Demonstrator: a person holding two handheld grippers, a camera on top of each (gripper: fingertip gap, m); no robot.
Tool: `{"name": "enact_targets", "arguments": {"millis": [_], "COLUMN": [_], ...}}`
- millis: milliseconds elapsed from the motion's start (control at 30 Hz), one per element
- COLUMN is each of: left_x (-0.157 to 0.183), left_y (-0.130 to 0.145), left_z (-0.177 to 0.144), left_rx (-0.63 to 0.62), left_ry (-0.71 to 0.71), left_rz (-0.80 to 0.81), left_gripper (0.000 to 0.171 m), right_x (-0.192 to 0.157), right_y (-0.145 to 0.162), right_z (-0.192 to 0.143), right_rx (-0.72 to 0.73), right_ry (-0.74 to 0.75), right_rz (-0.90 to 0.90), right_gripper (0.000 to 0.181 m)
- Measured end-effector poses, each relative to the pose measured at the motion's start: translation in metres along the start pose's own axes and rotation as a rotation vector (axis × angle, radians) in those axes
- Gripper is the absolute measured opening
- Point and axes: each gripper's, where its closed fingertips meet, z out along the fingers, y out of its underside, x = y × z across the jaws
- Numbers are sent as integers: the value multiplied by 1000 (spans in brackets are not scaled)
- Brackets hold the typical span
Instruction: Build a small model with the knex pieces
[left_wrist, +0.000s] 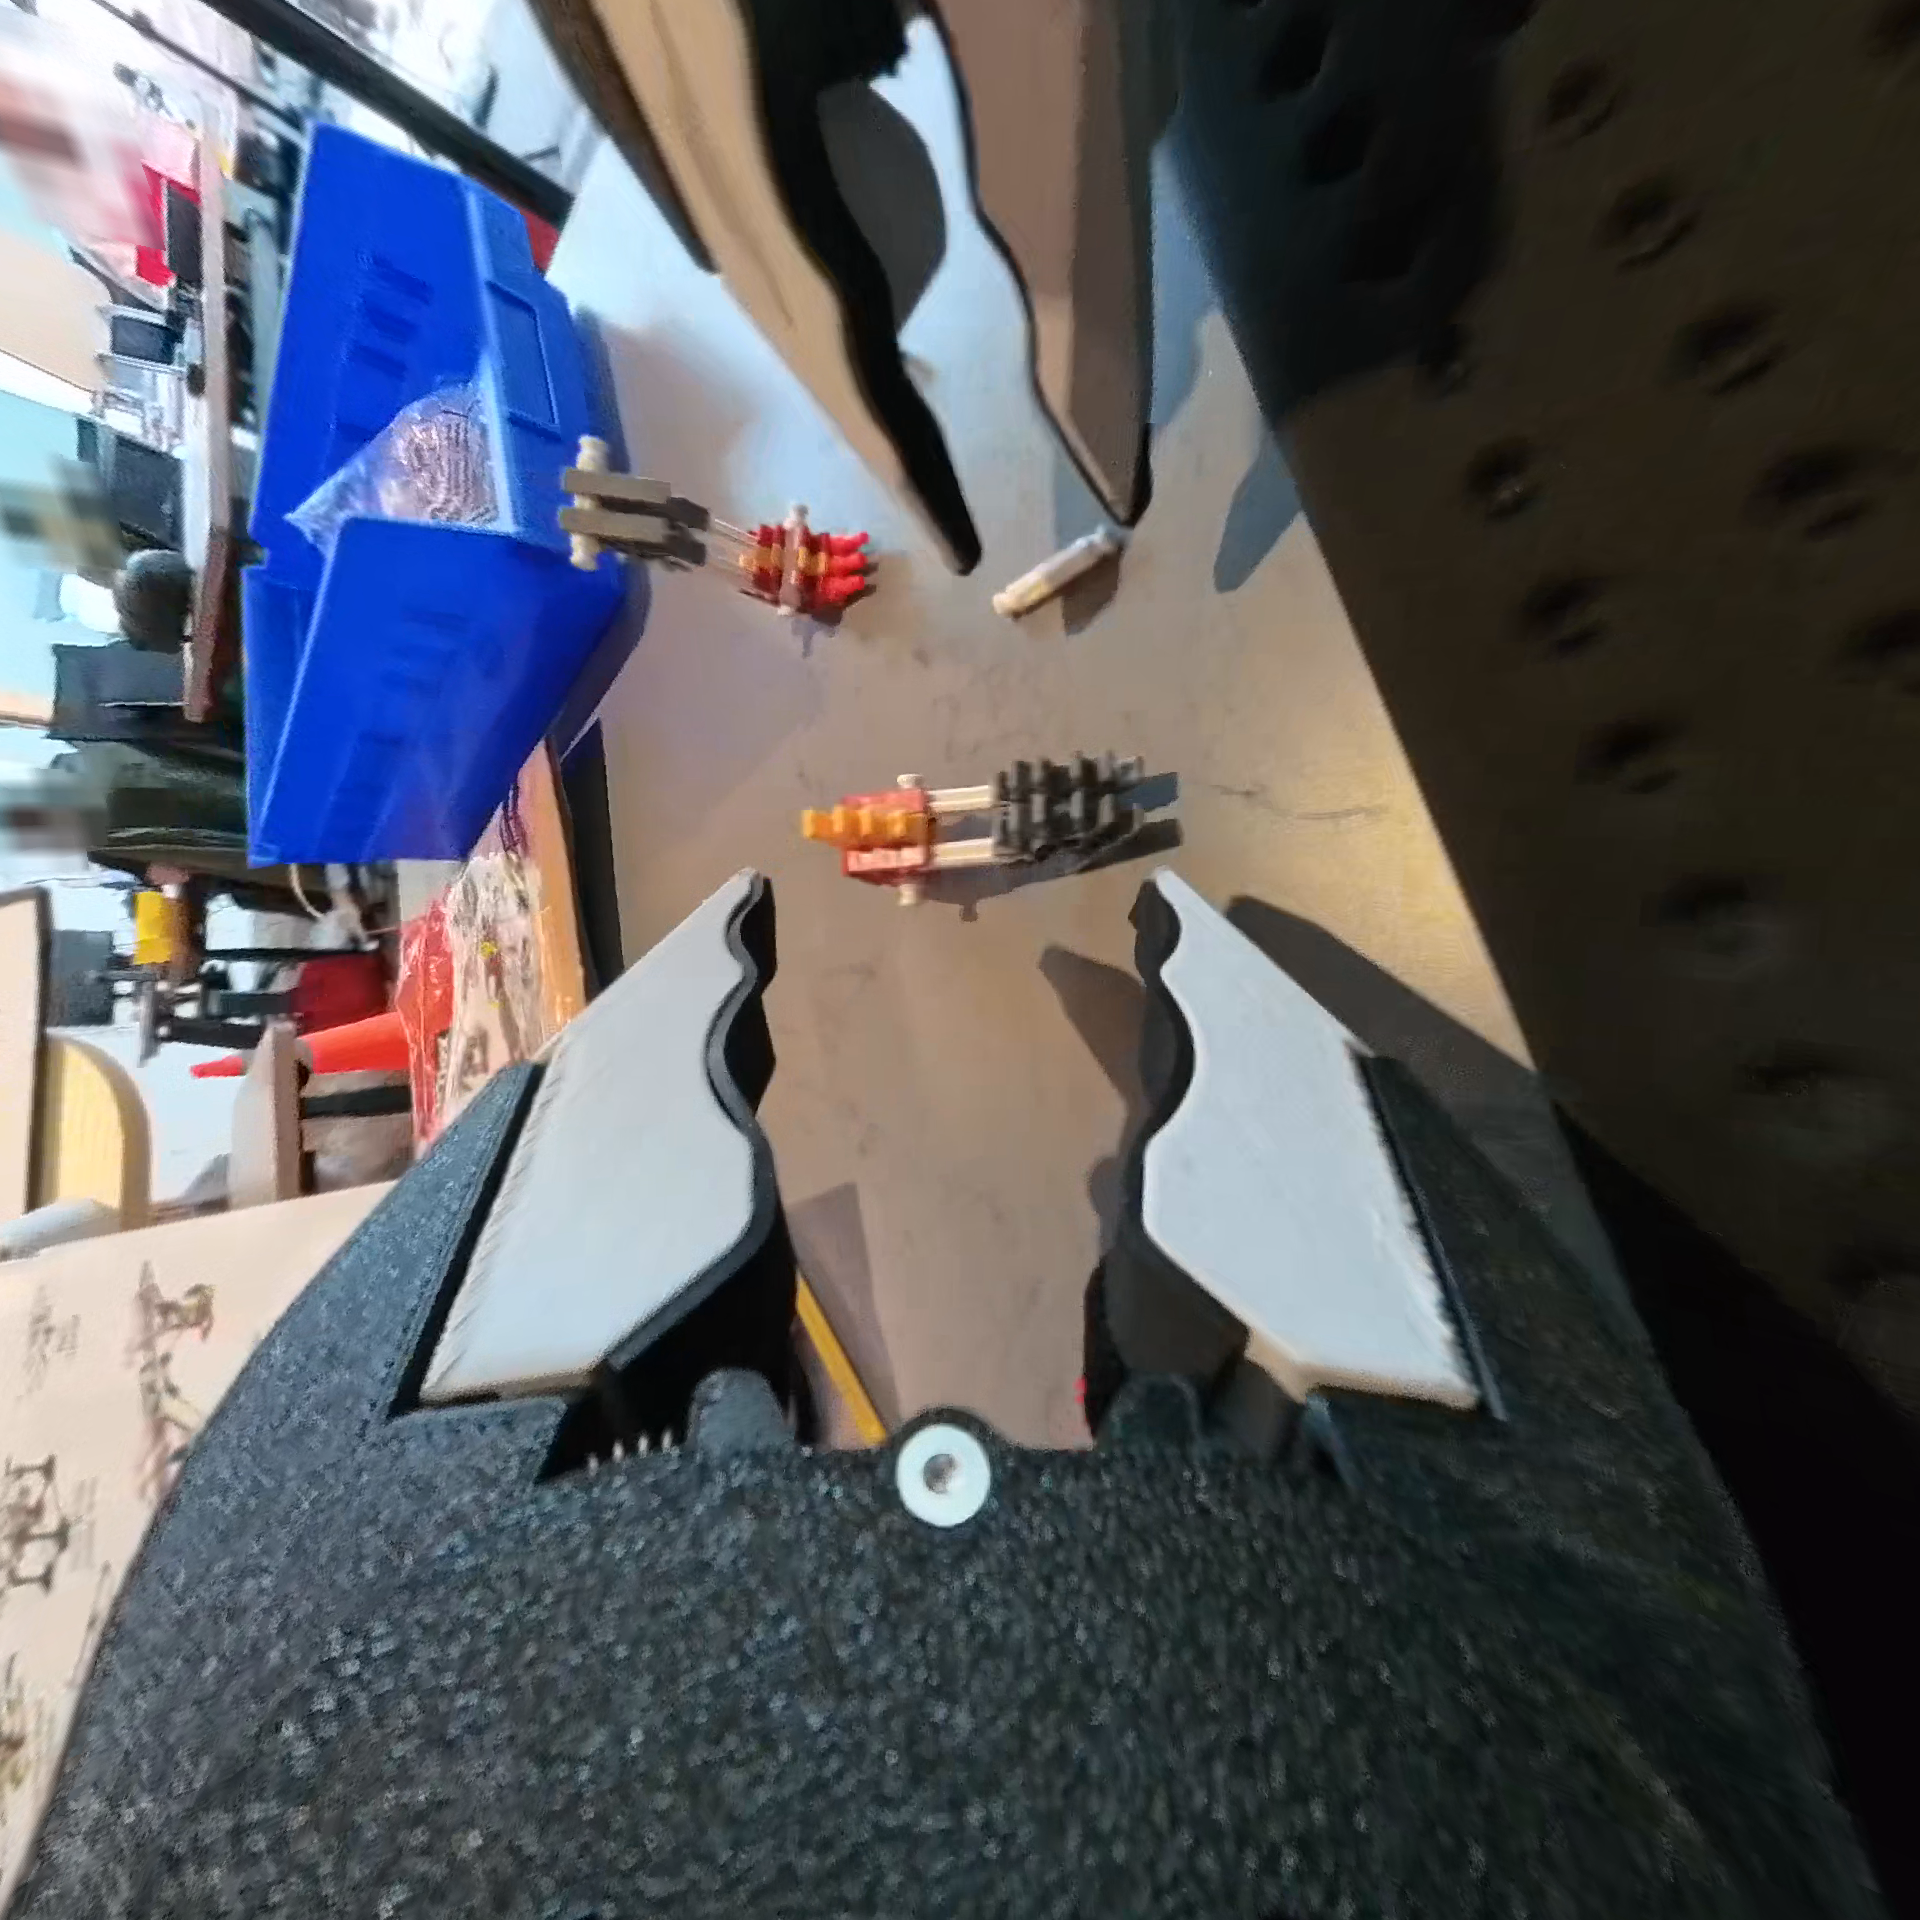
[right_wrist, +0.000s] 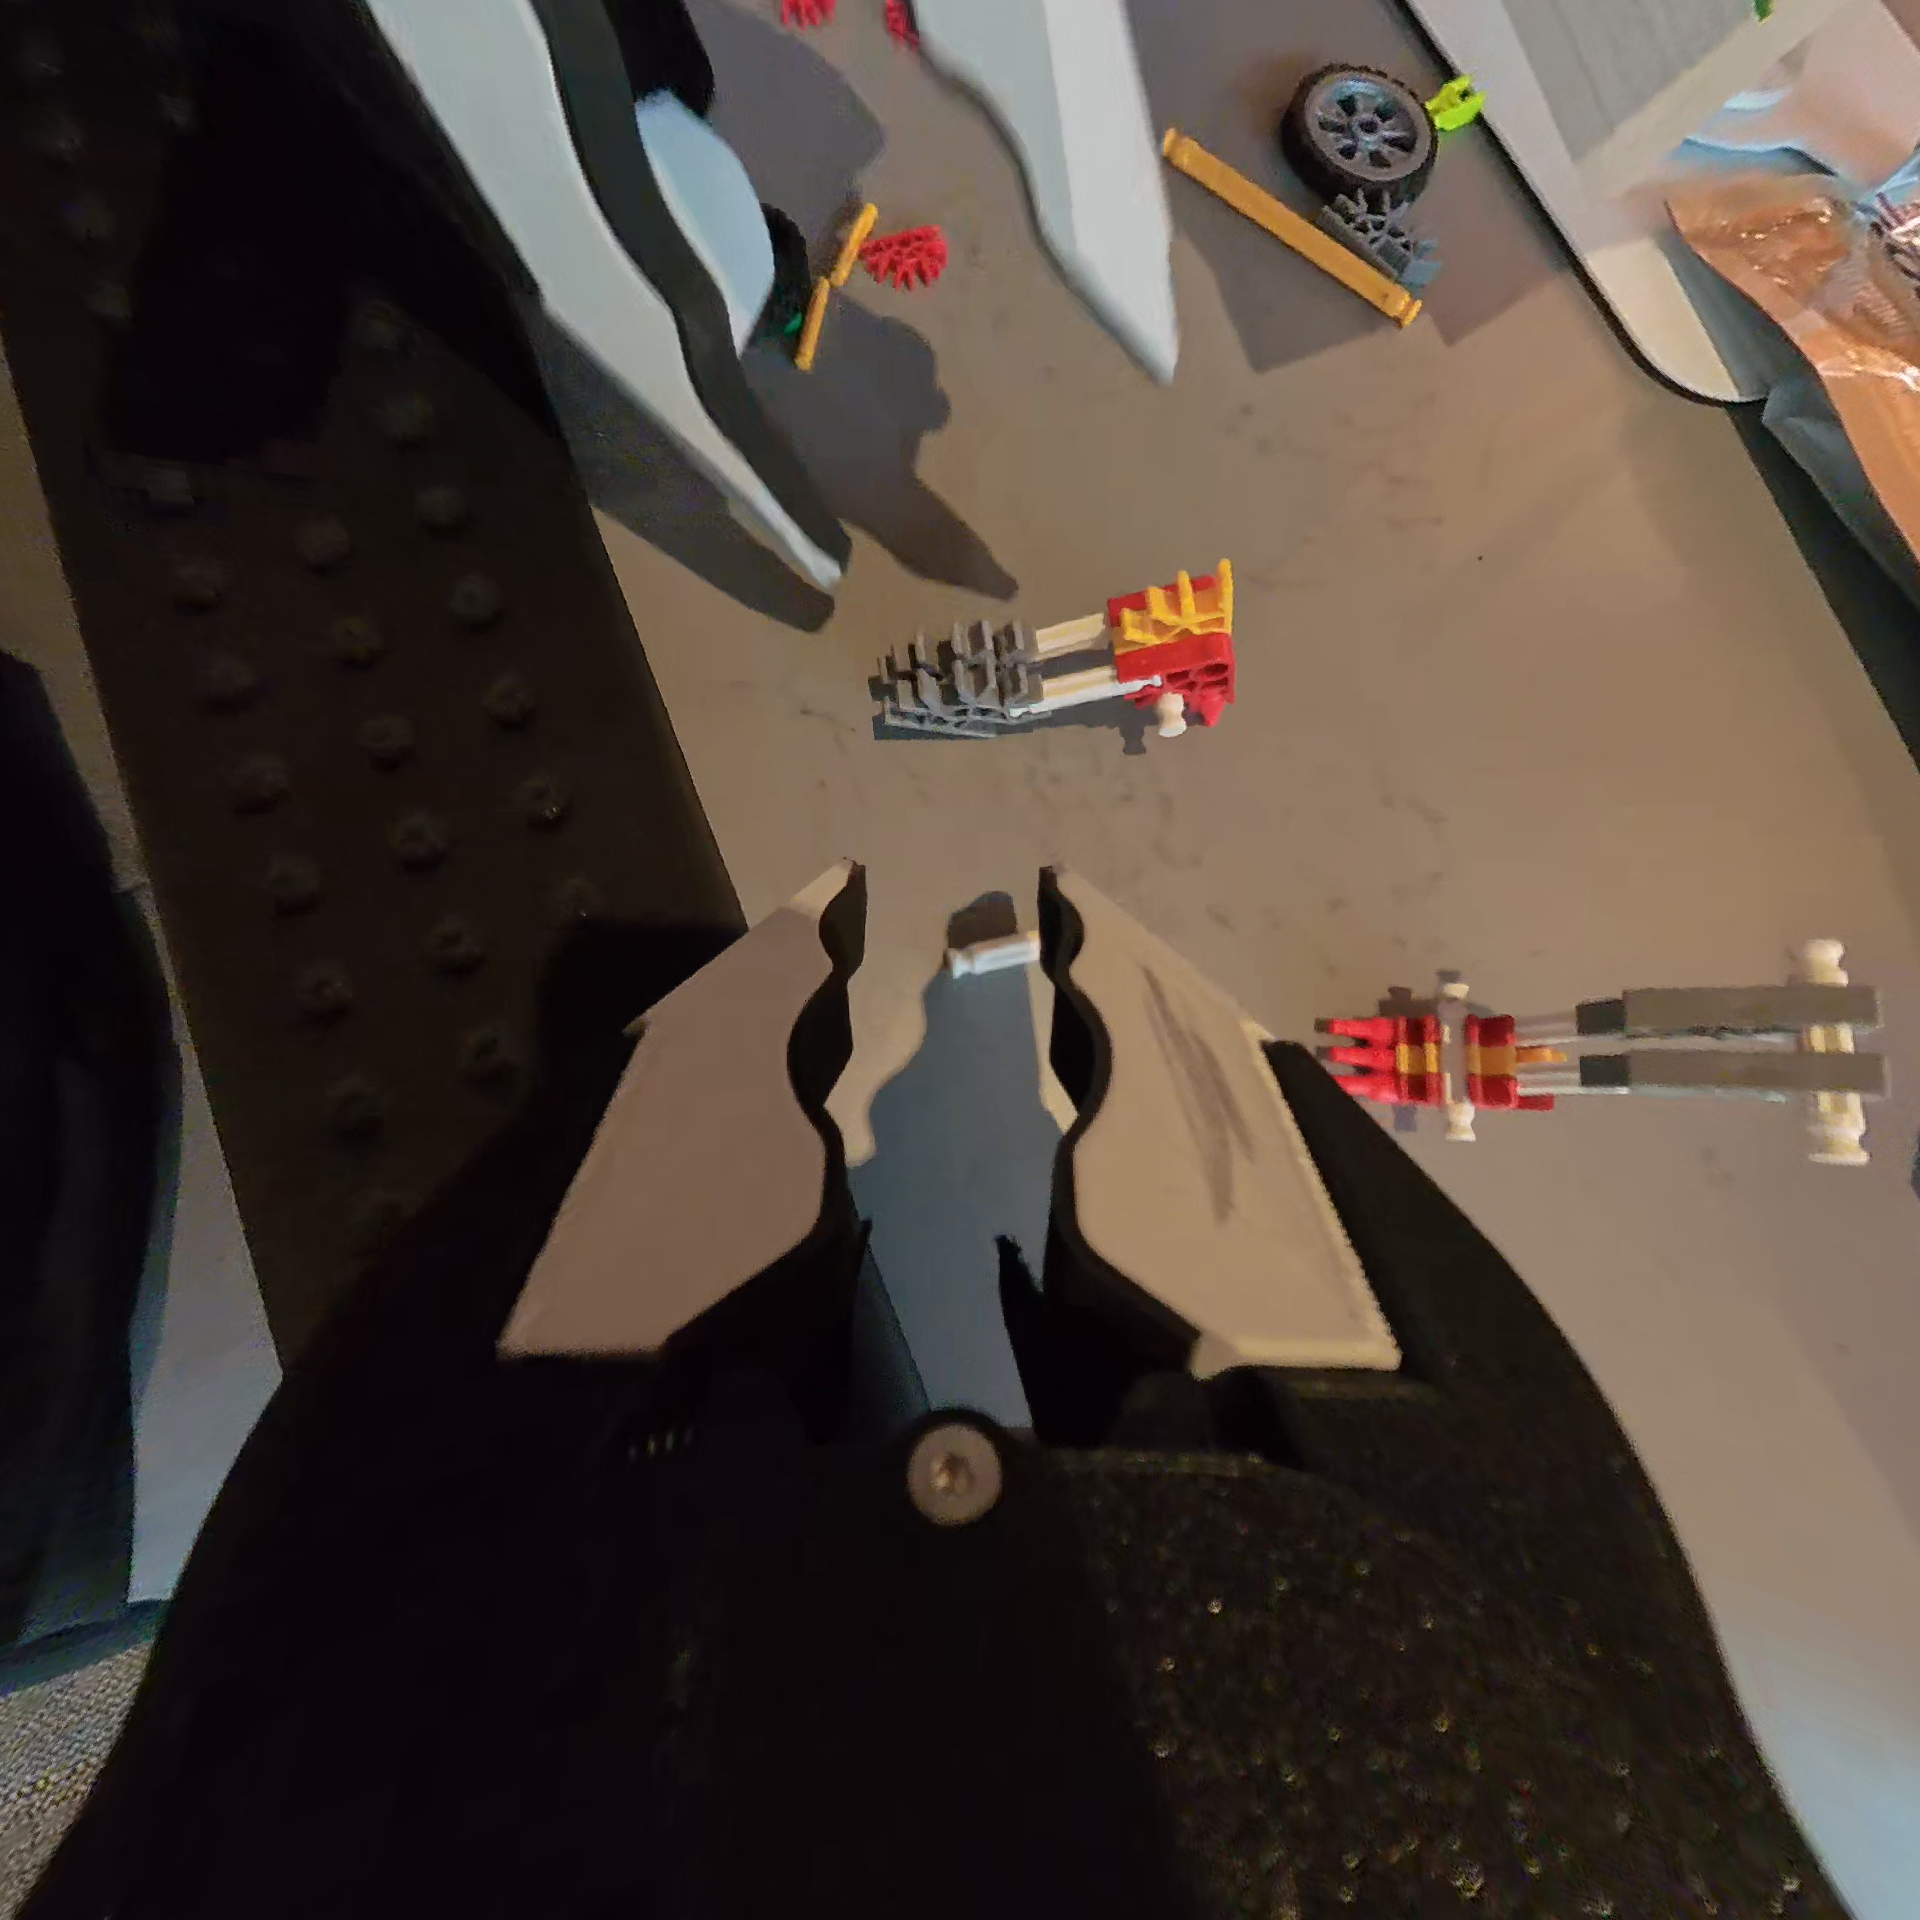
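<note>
My left gripper (left_wrist: 958, 883) is open and empty, hovering just short of a small build of red, orange and black pieces on white rods (left_wrist: 987, 831), which lies on the grey table. This build also shows in the right wrist view (right_wrist: 1060, 655). My right gripper (right_wrist: 948, 871) is open, its jaws on either side of a short white rod (right_wrist: 992, 956) that lies on the table, not gripped. In the left wrist view the right gripper (left_wrist: 1044, 535) stands over the same rod (left_wrist: 1055, 571). A second build with red pieces and grey bars (right_wrist: 1600, 1049) lies to its right.
Blue bins (left_wrist: 416, 499) with a plastic bag stand beyond the second build (left_wrist: 717, 545). A dark studded panel (right_wrist: 364, 727) runs along one side. A grey wheel (right_wrist: 1361, 130), a yellow rod (right_wrist: 1288, 223) and a red connector (right_wrist: 904, 255) lie farther off. Left tips to right tips: about 7 cm. From my left tips it is roughly 20 cm to the grey wheel (right_wrist: 1361, 130); from my right, 25 cm.
</note>
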Motion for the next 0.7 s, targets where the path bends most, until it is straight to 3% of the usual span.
{"name": "enact_targets", "arguments": {"millis": [67,200,333,467,567,633,700], "left_x": [-18,-38,-19,2,7,5,8], "left_y": [-5,-6,6,5,7,7,6], "left_z": [-5,7,31,42,49,52,51], "left_rx": [50,77,78,111,111,102,96], "left_ry": [1,147,397,536,511,469,440], "left_rz": [-20,-132,-244,-307,-304,-339,-375], "left_gripper": [71,73,76,63,53,33,27], "right_x": [4,12,9,10,10,11,11], "right_y": [3,15,24,26,27,28,28], "right_z": [-3,0,8,11,12,12,12], "right_rx": [5,-51,-99,-119,-121,-113,-112], "right_ry": [10,22,-1,-6,-14,-16,-5], "right_rz": [14,28,45,39,38,47,48], "right_gripper": [33,33,32,28,27,27,27]}}
